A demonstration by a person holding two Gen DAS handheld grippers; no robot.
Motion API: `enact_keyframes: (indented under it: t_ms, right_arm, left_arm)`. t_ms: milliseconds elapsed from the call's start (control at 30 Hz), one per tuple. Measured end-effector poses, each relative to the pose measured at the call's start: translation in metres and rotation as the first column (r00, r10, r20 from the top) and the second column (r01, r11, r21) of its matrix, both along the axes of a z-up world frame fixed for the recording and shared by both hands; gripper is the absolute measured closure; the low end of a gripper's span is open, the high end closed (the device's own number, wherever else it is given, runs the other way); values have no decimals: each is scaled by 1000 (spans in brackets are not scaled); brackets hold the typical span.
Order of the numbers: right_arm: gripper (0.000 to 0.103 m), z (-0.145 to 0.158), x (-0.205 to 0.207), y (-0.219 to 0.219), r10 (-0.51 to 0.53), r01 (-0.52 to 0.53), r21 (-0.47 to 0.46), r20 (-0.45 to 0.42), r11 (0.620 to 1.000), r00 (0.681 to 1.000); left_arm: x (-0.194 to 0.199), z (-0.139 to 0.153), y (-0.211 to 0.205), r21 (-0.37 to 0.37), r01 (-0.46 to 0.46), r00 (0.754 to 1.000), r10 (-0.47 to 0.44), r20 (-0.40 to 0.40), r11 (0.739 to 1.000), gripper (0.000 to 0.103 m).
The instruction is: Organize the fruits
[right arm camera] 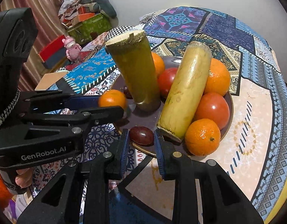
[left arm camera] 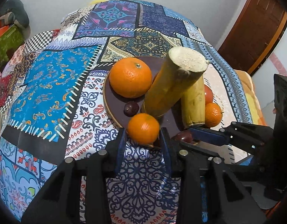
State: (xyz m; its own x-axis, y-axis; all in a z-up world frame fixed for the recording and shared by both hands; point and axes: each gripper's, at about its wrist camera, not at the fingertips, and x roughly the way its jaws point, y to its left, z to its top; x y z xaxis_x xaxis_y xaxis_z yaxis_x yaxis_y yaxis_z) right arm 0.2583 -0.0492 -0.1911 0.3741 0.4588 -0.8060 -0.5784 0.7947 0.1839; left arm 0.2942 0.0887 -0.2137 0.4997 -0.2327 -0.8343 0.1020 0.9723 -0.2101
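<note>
A dark round plate on the patterned tablecloth holds oranges, tomatoes, two cut sugarcane pieces and small dark fruits. My left gripper is shut on a small orange at the plate's near edge; it also shows in the right wrist view. My right gripper is shut on a dark red grape-like fruit at the plate's front rim; it also shows in the left wrist view.
A big orange, another dark fruit, a tomato and a mandarin sit on the plate. Boxes and a pink toy stand beyond the table's far left.
</note>
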Motion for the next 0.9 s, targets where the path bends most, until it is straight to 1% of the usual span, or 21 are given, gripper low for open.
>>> enact_keyframes:
  t_ms: [133,300,433,567,633,700,733,800,833,900]
  right_arm:
    - [77,0,0,-1,-2,2,5,-9,1000,1000]
    - [74,5,-2,-4,-9,9,18,-11,1000,1000]
    - [74,19,-11,-9,-11,10,37,13,999,1000]
    - [74,46,-24,-21,-34,29,75,62,997,998]
    - [74,65,-34,-30,-52,42,100,101,994,993]
    - [74,90,-46,-43,-78,58,134,154,989,985]
    - [74,99,-50,-47,-87,63,146,171,987,981]
    - [73,126,-66,-61,-120,76,191,226,979,967]
    - [73,135,-70,-65,-130,80,205,243,975,961]
    - [70,161,-89,-79,-160,85,247,301,965,940]
  left_arm:
    - [-2,0,-1,8,-1,1000,1,-4,1000,64]
    - [-13,11,3,2,-27,999,27,25,1000,63]
    - [-30,33,6,-8,-51,996,51,78,999,63]
    - [-50,66,6,-5,-80,984,80,159,997,63]
    - [-64,86,7,-15,-92,974,93,208,996,63]
    - [-80,111,5,-22,-104,958,106,266,994,63]
    - [-92,126,4,-21,-112,945,112,308,994,63]
    - [-107,148,1,-17,-119,924,117,365,993,63]
    - [-119,164,-3,-14,-123,906,118,406,992,63]
    - [-136,184,-8,-9,-130,880,120,459,991,63]
